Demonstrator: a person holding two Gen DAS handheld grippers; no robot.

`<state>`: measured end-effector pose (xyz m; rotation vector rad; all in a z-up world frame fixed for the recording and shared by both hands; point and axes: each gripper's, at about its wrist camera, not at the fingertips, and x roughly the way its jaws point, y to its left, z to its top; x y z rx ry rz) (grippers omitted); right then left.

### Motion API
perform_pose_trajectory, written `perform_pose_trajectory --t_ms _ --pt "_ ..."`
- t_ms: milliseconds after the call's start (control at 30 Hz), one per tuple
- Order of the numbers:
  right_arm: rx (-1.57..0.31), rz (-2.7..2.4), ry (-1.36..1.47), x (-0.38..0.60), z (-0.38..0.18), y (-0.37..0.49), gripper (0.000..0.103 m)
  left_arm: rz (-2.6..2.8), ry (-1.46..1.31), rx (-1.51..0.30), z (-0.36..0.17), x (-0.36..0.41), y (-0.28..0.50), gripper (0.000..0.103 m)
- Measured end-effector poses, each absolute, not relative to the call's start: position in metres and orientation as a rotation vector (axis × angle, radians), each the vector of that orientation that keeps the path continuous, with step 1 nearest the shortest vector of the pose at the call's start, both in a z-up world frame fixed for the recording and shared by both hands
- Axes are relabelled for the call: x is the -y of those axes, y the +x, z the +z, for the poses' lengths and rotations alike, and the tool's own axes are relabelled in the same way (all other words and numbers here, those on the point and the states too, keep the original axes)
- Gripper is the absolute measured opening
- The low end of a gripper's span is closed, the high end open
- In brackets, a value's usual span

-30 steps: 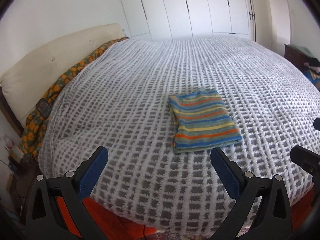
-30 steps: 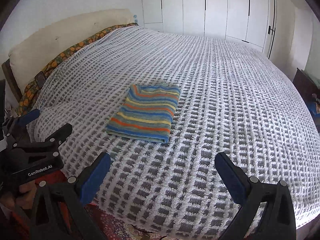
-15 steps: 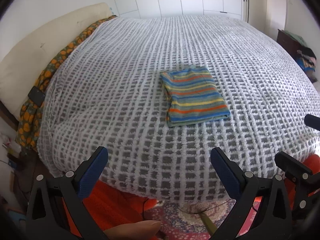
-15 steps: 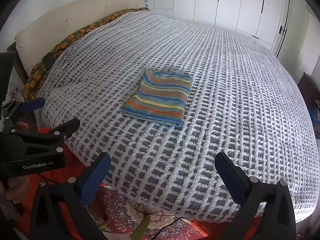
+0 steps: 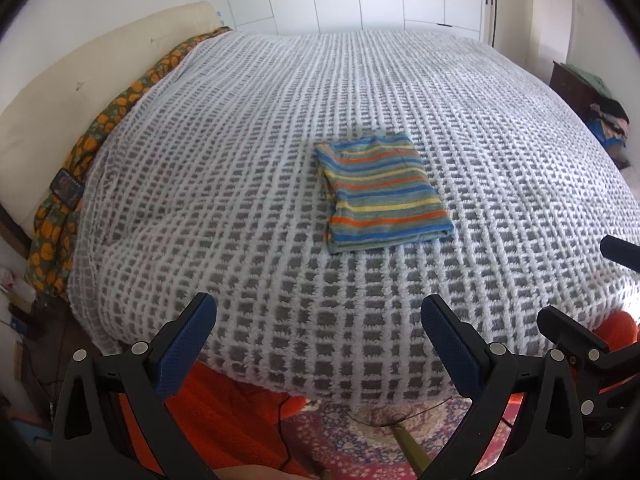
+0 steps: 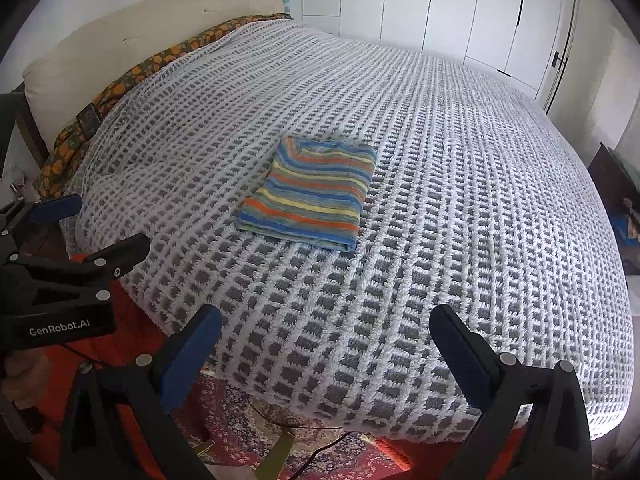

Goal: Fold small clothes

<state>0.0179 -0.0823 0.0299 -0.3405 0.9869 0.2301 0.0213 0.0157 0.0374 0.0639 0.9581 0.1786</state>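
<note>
A small striped garment (image 5: 382, 190) in blue, orange, yellow and green lies folded into a neat rectangle on the bed's grey-and-white blanket (image 5: 240, 160). It also shows in the right wrist view (image 6: 310, 194). My left gripper (image 5: 318, 336) is open and empty, held back over the bed's near edge, well short of the garment. My right gripper (image 6: 326, 346) is open and empty, also back at the near edge. The left gripper shows at the left of the right wrist view (image 6: 90, 226), and the right gripper's fingers show at the right of the left wrist view (image 5: 568, 330).
A cream headboard cushion (image 5: 72, 80) and an orange-patterned sheet (image 5: 100, 128) run along the bed's left side. White wardrobe doors (image 6: 440, 4) stand behind. A patterned rug (image 5: 360, 436) and orange fabric (image 5: 224, 412) lie below the bed edge. Dark furniture with clothes (image 5: 592, 108) is at right.
Both grippers have pulled back and up from the bed; the garment now sits farther away and the floor rug shows. The garment has not moved.
</note>
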Motion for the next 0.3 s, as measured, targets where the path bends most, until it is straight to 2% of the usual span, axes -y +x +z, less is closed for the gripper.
perform_pose_trajectory --t_ms 300 --pt "-0.984 0.224 -0.332 0.0821 0.0292 0.0187 0.103 0.196 0.073 -0.946 0.0379 -0.0147 0.0208 0.102"
